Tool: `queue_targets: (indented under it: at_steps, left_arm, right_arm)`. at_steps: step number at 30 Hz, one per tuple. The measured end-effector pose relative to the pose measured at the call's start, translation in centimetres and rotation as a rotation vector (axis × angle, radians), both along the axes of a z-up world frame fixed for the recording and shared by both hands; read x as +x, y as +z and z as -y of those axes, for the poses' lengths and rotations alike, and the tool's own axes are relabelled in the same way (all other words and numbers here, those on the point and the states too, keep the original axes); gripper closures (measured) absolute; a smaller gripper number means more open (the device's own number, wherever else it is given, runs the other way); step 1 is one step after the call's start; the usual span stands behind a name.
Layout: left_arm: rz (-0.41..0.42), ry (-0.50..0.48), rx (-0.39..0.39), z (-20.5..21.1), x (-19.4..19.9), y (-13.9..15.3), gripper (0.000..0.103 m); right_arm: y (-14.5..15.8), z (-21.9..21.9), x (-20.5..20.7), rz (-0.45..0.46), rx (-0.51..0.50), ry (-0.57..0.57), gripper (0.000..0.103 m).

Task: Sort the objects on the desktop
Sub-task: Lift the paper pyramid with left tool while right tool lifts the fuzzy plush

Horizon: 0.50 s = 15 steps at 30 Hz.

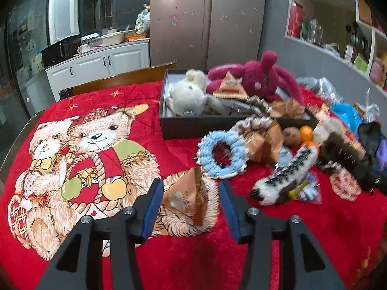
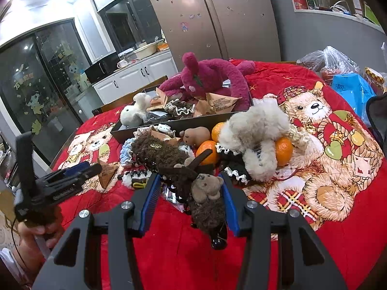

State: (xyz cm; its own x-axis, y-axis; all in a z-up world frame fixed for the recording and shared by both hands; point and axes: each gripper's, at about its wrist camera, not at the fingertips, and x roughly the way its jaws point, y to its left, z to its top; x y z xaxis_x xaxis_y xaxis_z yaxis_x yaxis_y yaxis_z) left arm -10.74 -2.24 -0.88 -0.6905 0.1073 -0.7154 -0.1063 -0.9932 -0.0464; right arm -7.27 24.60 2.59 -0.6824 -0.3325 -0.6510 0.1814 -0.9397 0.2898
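In the left wrist view my left gripper (image 1: 191,193) stands open low over the red bear blanket. A copper triangular snack packet (image 1: 186,195) lies flat between its blue pads, which do not press on it. The right wrist view shows that gripper (image 2: 94,168) from the side, beside the same packet (image 2: 107,174). My right gripper (image 2: 191,193) is open around a brown fuzzy hair clip with a small bear (image 2: 205,200). The clip rests on the blanket against the right pad, clear of the left one. A black box (image 1: 169,125) behind holds plush toys and packets.
A pile lies between box and grippers: a blue scrunchie (image 1: 222,154), a black-and-white fuzzy clip (image 1: 285,176), oranges (image 2: 283,151) and a beige fluffy clip (image 2: 254,130). A magenta plush (image 2: 208,77) leans on the box. Plastic bags (image 2: 338,60) crowd the far right. A hand (image 2: 36,232) holds the left gripper.
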Motion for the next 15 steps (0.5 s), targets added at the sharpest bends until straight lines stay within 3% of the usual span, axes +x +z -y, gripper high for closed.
queue_targets:
  at_steps: [3, 9, 13, 15]
  left_arm:
    - [0.058, 0.012, 0.014, 0.4, -1.0, -1.4, 0.054]
    - [0.073, 0.016, 0.011, 0.9, -1.6, -2.2, 0.055]
    - [0.053, 0.006, -0.01, 0.6, -1.3, -1.9, 0.068]
    - [0.047, 0.008, -0.004, 0.6, -1.2, -1.8, 0.069]
  right_arm:
    - [0.0, 0.0, 0.0, 0.002, 0.003, 0.002, 0.053]
    - [-0.2, 0.1, 0.0, 0.004, 0.007, 0.004, 0.053]
    - [-0.5, 0.4, -0.1, 0.014, 0.016, 0.007, 0.053]
    - [-0.6, 0.4, -0.1, 0.017, 0.011, 0.009, 0.053]
